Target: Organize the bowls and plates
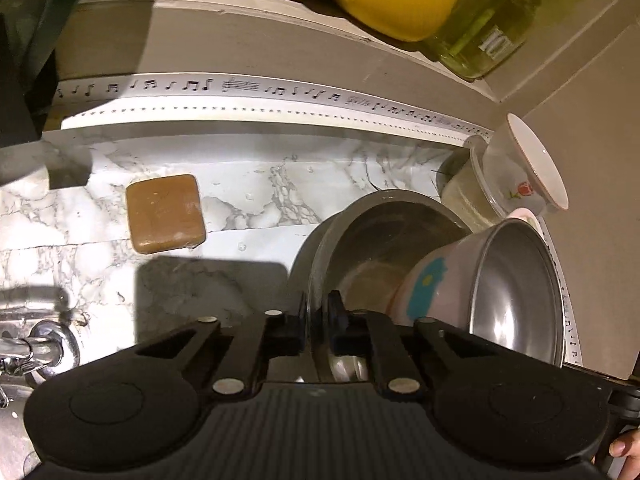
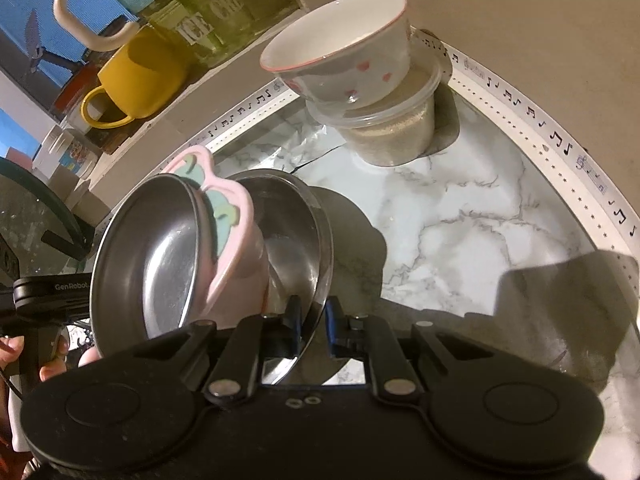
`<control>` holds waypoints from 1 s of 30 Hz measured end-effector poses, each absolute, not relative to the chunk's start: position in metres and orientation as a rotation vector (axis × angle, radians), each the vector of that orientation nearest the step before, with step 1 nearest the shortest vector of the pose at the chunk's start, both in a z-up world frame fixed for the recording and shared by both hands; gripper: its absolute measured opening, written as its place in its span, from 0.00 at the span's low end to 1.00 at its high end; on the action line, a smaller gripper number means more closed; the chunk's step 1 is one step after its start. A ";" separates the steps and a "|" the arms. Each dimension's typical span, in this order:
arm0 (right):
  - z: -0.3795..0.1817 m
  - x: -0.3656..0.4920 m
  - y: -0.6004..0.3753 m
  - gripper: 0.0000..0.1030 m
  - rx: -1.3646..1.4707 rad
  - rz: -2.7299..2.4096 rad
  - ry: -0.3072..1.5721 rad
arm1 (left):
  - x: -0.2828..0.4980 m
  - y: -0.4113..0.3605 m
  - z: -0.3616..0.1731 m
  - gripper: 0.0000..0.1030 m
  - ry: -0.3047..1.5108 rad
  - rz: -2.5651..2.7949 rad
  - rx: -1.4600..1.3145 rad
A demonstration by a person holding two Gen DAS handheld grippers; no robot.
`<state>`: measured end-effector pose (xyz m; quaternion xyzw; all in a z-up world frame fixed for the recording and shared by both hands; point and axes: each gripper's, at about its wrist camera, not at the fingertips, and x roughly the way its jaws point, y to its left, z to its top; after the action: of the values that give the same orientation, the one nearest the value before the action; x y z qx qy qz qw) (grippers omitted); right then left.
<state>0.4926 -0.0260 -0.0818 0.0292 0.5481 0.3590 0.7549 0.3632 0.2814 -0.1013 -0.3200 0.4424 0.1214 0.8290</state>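
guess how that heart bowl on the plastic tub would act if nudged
The heart bowl already sits tilted on the tub, so a nudge would probably tip it or slide it off. It looks like glazed ceramic, so likely slippery, rigid and liable to chip. The clear tub looks thin, so it may flex or shift too.

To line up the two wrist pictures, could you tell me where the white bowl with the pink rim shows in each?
Left wrist view: the white bowl sits at the right edge, tilted, on a clear plastic tub.
Right wrist view: the white bowl is at top centre, on the same tub.
Shared landmark: the music-note border strip.
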 end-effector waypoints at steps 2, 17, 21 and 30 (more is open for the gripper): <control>-0.082 0.490 -0.022 0.13 0.043 0.769 1.188 | 0.366 0.278 -0.100 0.08 0.947 0.272 -0.650; -0.070 0.472 -0.030 0.12 -0.020 0.693 1.169 | 0.362 0.257 -0.095 0.07 0.981 0.245 -0.593; -0.062 0.464 -0.037 0.12 -0.022 0.681 1.168 | 0.357 0.250 -0.088 0.07 0.984 0.227 -0.584; -0.041 0.439 -0.058 0.12 -0.025 0.666 1.139 | 0.335 0.233 -0.064 0.07 0.969 0.188 -0.564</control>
<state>0.4387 -0.0582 -0.0413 -0.0114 0.5291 0.3093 0.7901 0.3351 0.2331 -0.0639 -0.2672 0.4589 0.0888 0.8427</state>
